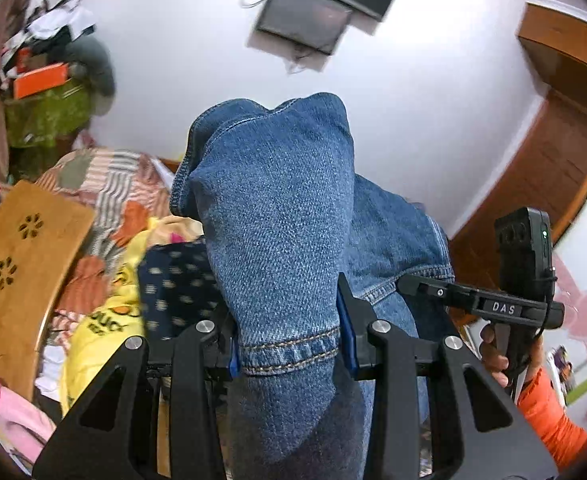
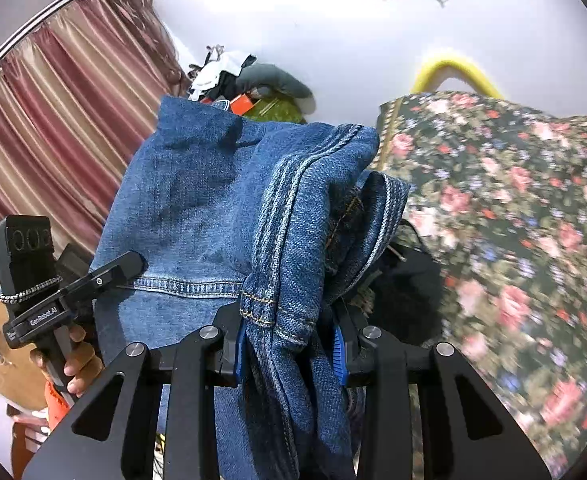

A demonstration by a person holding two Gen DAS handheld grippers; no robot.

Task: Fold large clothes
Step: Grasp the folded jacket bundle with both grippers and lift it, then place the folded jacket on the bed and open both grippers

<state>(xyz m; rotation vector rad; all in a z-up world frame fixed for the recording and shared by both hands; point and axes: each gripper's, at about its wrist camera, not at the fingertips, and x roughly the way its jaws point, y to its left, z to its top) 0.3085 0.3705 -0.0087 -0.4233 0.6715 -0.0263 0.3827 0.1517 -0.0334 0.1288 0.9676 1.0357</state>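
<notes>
A pair of blue denim jeans (image 1: 277, 216) is held up in the air by both grippers. My left gripper (image 1: 291, 350) is shut on a hemmed edge of the jeans, which bunch up above its fingers. My right gripper (image 2: 289, 344) is shut on another hemmed, seamed part of the jeans (image 2: 197, 200). In the left wrist view the right gripper (image 1: 425, 286) shows at right, clamped on the denim. In the right wrist view the left gripper (image 2: 129, 262) shows at left, also on the denim.
A pile of mixed clothes (image 1: 105, 280) and a wooden board (image 1: 17, 268) lie at lower left. A floral bedspread (image 2: 513, 220) fills the right. A striped curtain (image 2: 53, 128) hangs at left. Cluttered boxes (image 1: 41, 80) stand against the white wall; a wooden door (image 1: 565, 128) stands at right.
</notes>
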